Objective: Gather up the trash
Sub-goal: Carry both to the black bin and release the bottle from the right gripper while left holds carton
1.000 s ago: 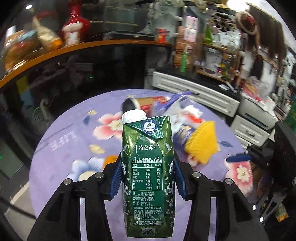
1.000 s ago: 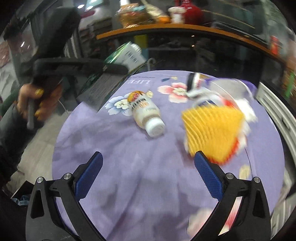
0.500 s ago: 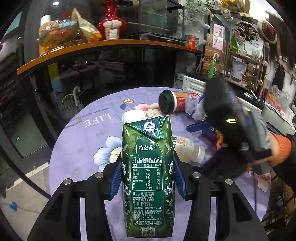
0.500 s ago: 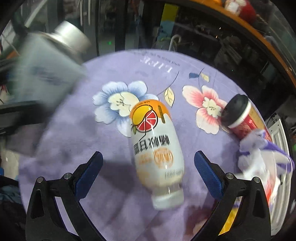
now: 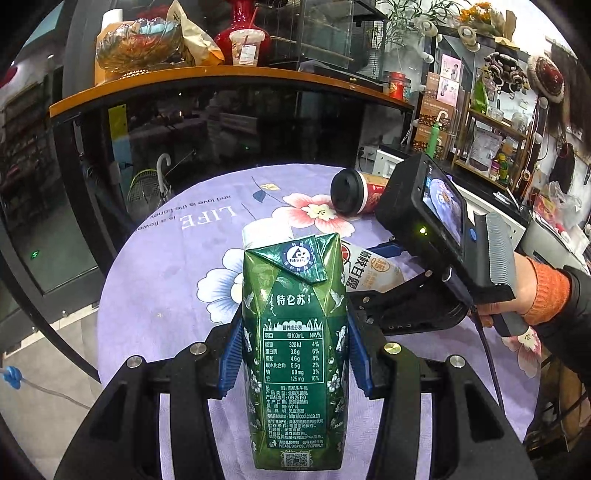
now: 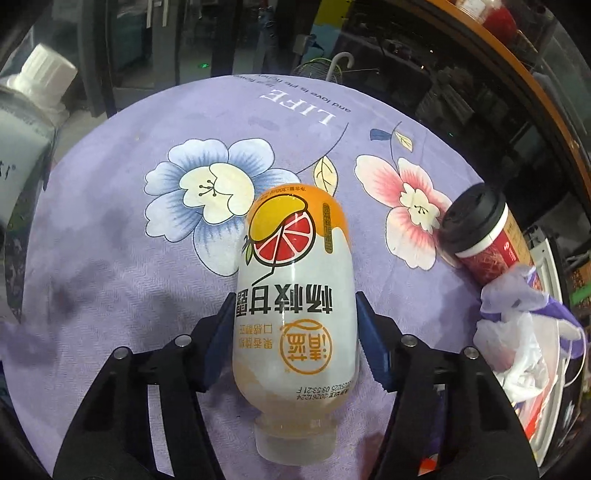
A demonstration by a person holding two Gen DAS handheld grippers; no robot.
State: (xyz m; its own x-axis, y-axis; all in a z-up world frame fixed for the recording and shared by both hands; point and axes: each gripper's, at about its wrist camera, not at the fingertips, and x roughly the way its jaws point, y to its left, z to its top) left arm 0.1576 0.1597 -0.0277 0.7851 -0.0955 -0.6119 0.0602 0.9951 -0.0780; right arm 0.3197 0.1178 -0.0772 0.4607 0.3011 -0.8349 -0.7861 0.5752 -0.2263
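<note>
Right wrist view: half a second ago the right hand-held gripper (image 6: 295,347) stood spread wide above the bottle (image 6: 295,317); now its blue pads (image 6: 373,354) have closed in against the bottle's sides, grasping it as it lies on the surface (image 6: 110,258), cap toward the camera. The bottle sits lower and larger in view than before. The left hand-held gripper (image 5: 293,358) stays clenched on the green carton (image 5: 295,354), held upright above the near edge of the surface, as in the earlier frames.

The carton carries a Tetra Pak badge, a nutrition table headed 100mL, "http://food.cnca.cn" and "PLEASE DISPOSE PROPERLY". The bottle's label shows a grapefruit slice, large Chinese characters and a printed date code reading 2026 at its shoulder. The purple flowered cloth bears "LIFE" with a line reading "and love is the honey".

A red paper cup (image 6: 484,236) with a black lid lies on its side at the far right of the surface, touching a crumpled plastic bag (image 6: 524,332). Behind the round surface runs a dark glass counter with an orange top (image 5: 221,77) holding a red vase (image 5: 240,26), a takeaway cup and wrapped goods; cluttered shelves stand to the right.
</note>
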